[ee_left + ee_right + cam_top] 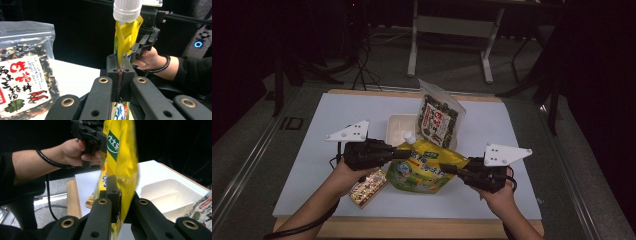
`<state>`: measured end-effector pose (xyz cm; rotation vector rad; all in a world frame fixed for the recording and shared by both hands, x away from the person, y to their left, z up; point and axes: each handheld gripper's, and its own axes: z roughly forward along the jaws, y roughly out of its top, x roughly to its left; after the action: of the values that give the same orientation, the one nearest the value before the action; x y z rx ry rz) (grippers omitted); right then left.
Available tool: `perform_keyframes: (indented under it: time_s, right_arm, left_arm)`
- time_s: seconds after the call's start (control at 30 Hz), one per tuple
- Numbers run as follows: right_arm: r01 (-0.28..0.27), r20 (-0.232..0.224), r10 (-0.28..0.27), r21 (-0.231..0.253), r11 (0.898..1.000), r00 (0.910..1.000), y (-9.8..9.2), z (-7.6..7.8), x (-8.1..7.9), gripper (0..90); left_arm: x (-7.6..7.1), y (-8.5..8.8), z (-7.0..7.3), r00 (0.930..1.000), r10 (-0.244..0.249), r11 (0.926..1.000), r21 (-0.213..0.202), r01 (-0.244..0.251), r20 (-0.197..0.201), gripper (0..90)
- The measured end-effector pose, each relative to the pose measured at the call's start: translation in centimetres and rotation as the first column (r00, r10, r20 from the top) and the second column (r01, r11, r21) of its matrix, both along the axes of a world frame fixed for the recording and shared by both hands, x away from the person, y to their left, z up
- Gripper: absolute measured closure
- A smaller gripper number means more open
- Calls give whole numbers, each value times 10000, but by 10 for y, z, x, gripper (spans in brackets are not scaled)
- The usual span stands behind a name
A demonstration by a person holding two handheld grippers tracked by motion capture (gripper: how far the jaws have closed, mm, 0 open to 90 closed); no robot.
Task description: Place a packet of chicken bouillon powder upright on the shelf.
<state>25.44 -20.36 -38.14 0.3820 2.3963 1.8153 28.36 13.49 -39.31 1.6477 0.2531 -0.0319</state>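
A white table (pixel 492 130) carries everything, its wooden edge nearest the person. Just above its middle, the yellow pouch (pixel 428 167) with a white cap (pixel 409 136) is held between the two grippers, one on each side edge. Behind it stands a clear bag of dried seaweed mix (pixel 439 119), leaning at the far side of the table, and just left of that bag sits a white tray (pixel 399 127) with dividers inside. A small red-and-gold snack packet (pixel 368 186) lies flat under the pouch's left corner, near the person's left hand. The left gripper (pixel 404 154) has its jaws pressed together on the pouch's left edge; in the left gripper view the yellow film is pinched flat between the pads below the cap. The right gripper (pixel 451 169) is likewise clamped tight on the right edge, with the film caught between its pads in the right gripper view.
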Motion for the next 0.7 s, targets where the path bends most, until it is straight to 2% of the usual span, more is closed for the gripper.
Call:
perform_keyframes:
  time_s: [0.1,0.17,0.23,0.27,0.3,0.33,0.4,0.47,0.5,0.57,0.6,0.67,0.7]
  right_arm:
    - [219,-116,-217,168,9996,9997,0,3,-1,900]
    - [367,-67,-366,131,9992,9993,1,6,-2,900]
    - [459,-16,-458,124,9989,9989,2,9,-3,900]
    - [547,-58,-546,119,9984,9985,2,11,-3,900]
    - [674,-79,-673,99,9977,9977,3,12,-3,900]
    - [766,-129,-764,118,9970,9970,3,13,-2,900]
    - [1061,-216,-1058,133,9943,9942,5,16,-2,900]
    - [1428,-199,-1426,116,9897,9896,7,18,-1,900]
    - [1663,-214,-1660,123,9860,9859,8,19,0,900]
    - [2068,-207,-2065,129,9783,9782,10,21,2,900]
    - [2294,-287,-2289,151,9732,9730,11,22,3,900]
    - [2689,-339,-2683,160,9630,9627,13,23,6,900]
    - [2910,-417,-2901,154,9566,9561,15,24,8,900]
  left_arm:
    - [1,1,1,9999,-113,9999,-35,113,13,886]
    - [1,2,2,10000,-3,9999,101,3,0,827]
    - [0,2,4,9994,291,9991,290,-296,173,784]
    - [-1,2,5,9989,421,9982,407,-430,229,697]
    - [-2,2,5,9978,545,9975,420,-561,380,660]
    - [-4,2,6,9951,825,9953,463,-851,552,656]
    - [-8,2,8,9839,1480,9850,743,-1557,1000,512]
    - [-12,3,8,9661,2253,9675,881,-2371,1260,380]
    - [-13,4,8,9607,2473,9616,899,-2594,1264,324]
    - [-15,7,7,9421,3084,9417,976,-3219,1315,218]
    - [-15,8,7,9361,3287,9353,944,-3410,1250,174]
    - [-17,12,5,9170,3815,9148,948,-3926,1163,115]
    - [-18,13,4,9045,4063,9011,1076,-4201,1295,68]
